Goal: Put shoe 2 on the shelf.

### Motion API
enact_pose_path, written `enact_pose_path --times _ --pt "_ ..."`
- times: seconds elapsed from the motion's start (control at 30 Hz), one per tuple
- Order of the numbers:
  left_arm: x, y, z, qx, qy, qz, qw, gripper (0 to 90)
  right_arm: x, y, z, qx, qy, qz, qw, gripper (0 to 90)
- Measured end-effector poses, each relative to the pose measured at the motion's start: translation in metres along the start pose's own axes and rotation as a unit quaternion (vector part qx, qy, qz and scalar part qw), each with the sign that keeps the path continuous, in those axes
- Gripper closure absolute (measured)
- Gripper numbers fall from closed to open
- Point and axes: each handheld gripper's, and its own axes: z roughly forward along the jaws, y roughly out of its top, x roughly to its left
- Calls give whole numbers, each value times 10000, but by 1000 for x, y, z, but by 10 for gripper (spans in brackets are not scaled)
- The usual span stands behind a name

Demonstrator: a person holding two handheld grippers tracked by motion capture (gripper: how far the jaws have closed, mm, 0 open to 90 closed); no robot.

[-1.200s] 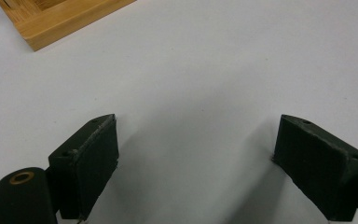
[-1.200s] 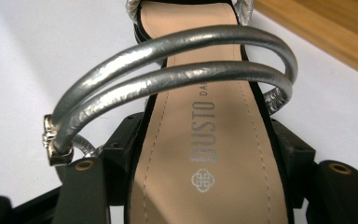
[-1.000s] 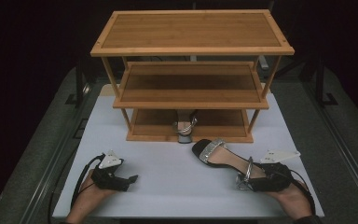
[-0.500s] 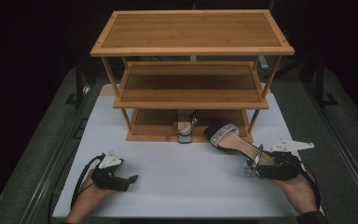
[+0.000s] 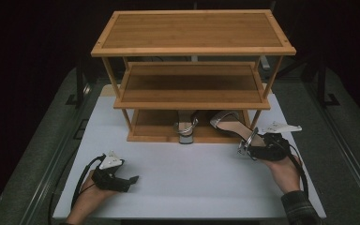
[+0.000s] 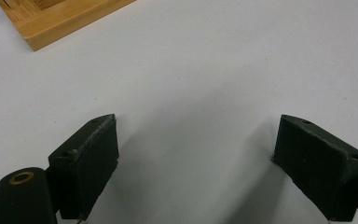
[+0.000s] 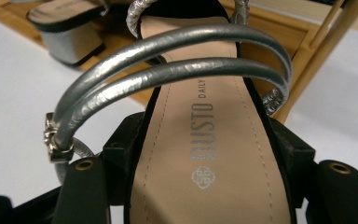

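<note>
A silver strappy sandal (image 5: 229, 125) with a tan insole (image 7: 205, 154) is held by its heel end in my right gripper (image 5: 253, 149), which is shut on it. Its toe reaches onto the bottom shelf (image 5: 154, 127) of the wooden rack (image 5: 192, 47). A second silver sandal (image 5: 186, 127) stands on that bottom shelf, heel toward me, also the sandal (image 7: 67, 32) at upper left of the right gripper view. My left gripper (image 5: 130, 181) rests on the white mat, open, with nothing between its fingers (image 6: 91, 161).
The three-tier wooden rack stands at the back of the white mat (image 5: 187, 187). Its right front post (image 7: 321, 60) is close beside the held sandal. A corner of the rack base (image 6: 60, 21) lies ahead of the left gripper. Dark table edges flank the mat.
My right gripper has carried the sandal forward and right, from the mat in front of the rack to the bottom shelf's right side. The left gripper has stayed still.
</note>
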Motion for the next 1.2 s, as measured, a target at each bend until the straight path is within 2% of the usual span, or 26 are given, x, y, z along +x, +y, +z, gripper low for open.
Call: enact_pose_path --times 0.17,0.43,0.67,0.83,0.93,1.2 --pt "0 0 0 0 1 -1 10000 127 1 12 15 -63 -108 39 9999 385" --pt "0 0 0 1 -1 -3 10000 127 2 22 37 -93 -429 93 9990 385" --pt "0 0 0 6 0 1 10000 127 5 29 55 -195 -575 159 9980 385" --pt "0 0 0 4 -5 -3 10000 127 9 30 57 -254 -772 202 9965 385" --pt "0 0 0 7 0 0 10000 127 9 27 59 -224 -672 214 9973 384" --pt "0 0 0 8 -1 -1 10000 127 14 26 70 -213 -648 209 9974 384"
